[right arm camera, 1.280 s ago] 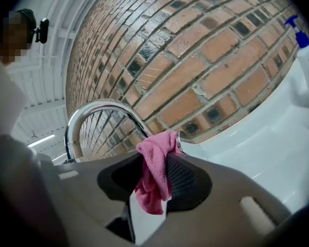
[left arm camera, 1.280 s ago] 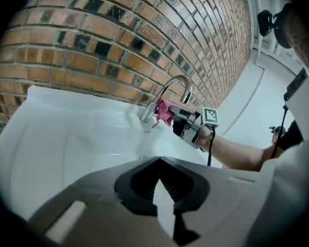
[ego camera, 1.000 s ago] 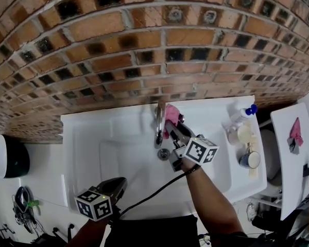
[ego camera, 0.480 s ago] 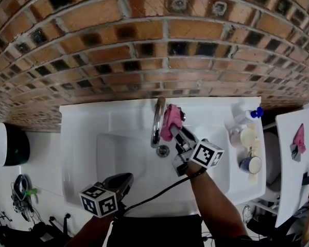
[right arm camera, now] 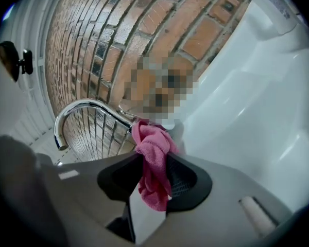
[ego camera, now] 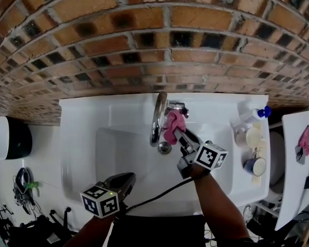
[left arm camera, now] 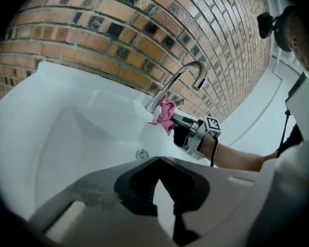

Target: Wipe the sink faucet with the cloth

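The right forearm reaches from the near edge over the white ceramic sink (ego camera: 82, 138) toward the far left. The right gripper (ego camera: 179, 134) has its jaws clamped on the crumpled pink cloth (ego camera: 173, 124), which presses against the base of the curved chrome faucet (ego camera: 157, 112), on its right side. The left gripper (ego camera: 124, 179) hovers at the sink's near rim, pointing far-right, with its jaws together and holding nothing.

A pink cloth (ego camera: 173, 125) is held at the tip of the right gripper (ego camera: 178, 133) and pressed against the faucet (ego camera: 157, 115) near its base, above the white sink (ego camera: 82, 118). The left gripper (ego camera: 124, 179) is seen at the sink's front edge, well apart from the faucet.
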Demonstrator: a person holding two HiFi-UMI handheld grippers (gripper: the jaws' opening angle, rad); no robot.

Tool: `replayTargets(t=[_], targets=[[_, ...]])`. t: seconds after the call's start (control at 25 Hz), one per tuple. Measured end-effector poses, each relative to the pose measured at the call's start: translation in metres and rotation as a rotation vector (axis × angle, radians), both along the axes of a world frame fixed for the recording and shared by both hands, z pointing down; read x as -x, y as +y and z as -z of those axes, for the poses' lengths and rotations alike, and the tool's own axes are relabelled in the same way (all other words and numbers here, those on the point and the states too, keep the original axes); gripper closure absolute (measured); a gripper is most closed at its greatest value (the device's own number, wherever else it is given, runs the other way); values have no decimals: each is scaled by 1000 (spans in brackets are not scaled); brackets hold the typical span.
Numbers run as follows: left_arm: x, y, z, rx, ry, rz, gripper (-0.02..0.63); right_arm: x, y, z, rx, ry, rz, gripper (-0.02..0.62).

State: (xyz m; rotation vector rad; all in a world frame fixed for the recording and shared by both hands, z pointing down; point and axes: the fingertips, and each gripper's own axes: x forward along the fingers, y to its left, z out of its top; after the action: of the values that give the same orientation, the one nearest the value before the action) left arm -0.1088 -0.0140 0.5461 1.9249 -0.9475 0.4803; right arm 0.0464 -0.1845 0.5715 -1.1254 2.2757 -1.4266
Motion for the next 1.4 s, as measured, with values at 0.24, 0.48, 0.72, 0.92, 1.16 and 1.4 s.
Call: replayTargets(t=[0.24, 0.48, 0.72, 0.92, 1.16, 1.4], targets=[[-4, 8, -7, 20, -5, 4, 600, 10, 14, -23, 40, 51, 60, 454], [-5, 12, -10, 26, -15, 24, 600, 28, 9, -17, -4, 100, 111, 454], [-1, 18, -10, 32, -26, 66, 600, 43, -3, -12, -18, 106, 131, 454], [4, 25, -10, 35, -30, 106, 600, 46, -13, 3, -72, 106, 122, 454], [0, 28, -7, 21, -26, 119, 600, 48, -17, 38, -163, 80, 130, 454], [-2, 27, 3, -7, -30, 117, 600, 50, -17, 76, -230, 42, 124, 454]])
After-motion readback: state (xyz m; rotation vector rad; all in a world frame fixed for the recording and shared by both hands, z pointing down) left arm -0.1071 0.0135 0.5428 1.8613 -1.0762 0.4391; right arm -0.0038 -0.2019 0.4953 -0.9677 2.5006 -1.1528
